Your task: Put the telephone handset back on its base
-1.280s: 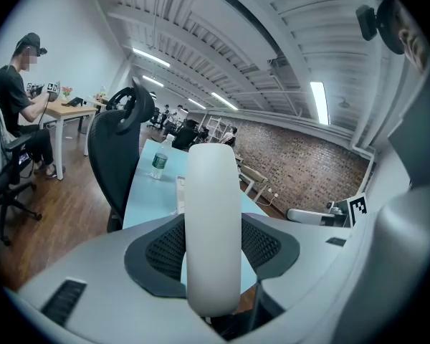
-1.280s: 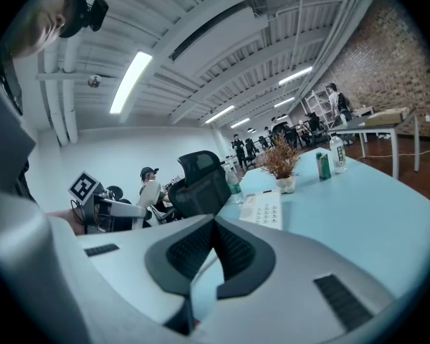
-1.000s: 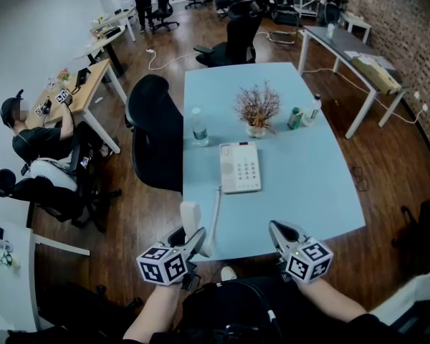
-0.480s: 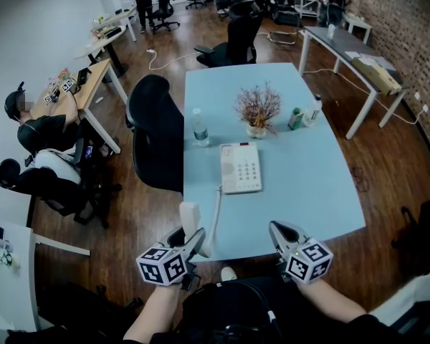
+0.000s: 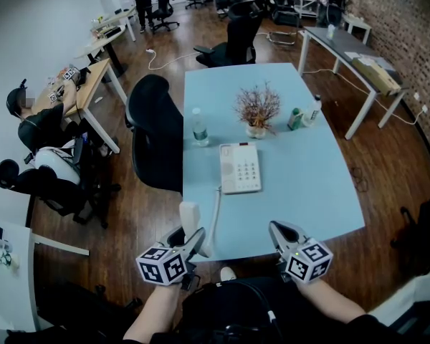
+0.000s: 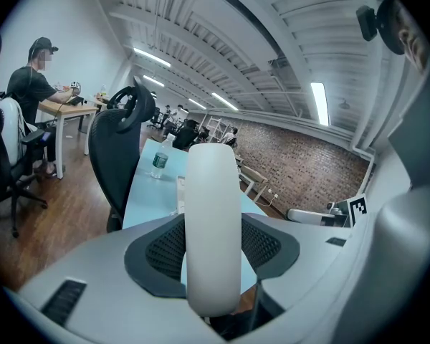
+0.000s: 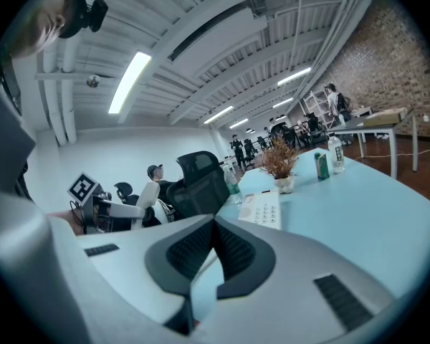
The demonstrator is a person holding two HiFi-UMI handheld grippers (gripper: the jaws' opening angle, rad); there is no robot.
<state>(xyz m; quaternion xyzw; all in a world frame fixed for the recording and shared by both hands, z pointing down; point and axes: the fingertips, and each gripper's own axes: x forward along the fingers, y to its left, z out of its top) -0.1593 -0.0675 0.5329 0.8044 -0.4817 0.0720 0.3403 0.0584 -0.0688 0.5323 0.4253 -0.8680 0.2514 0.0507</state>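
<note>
Over the near left corner of the pale blue tabletop [image 5: 301, 185], the left gripper [image 5: 193, 241] is clamping its jaws on the smooth, rounded white handset [image 5: 190, 217]. The handset is standing upright, well apart from its base. The left gripper view is showing the dark meshed pads [image 6: 165, 249] pressing both its sides, which the head view is not showing. Only the head view is showing the white cord [image 5: 216, 212] running to the flat, rectangular keypad base [image 5: 240, 167] at mid-table, while the right gripper [image 5: 281, 231] is hovering empty at the near edge, its jaws closed tip to tip.
</note>
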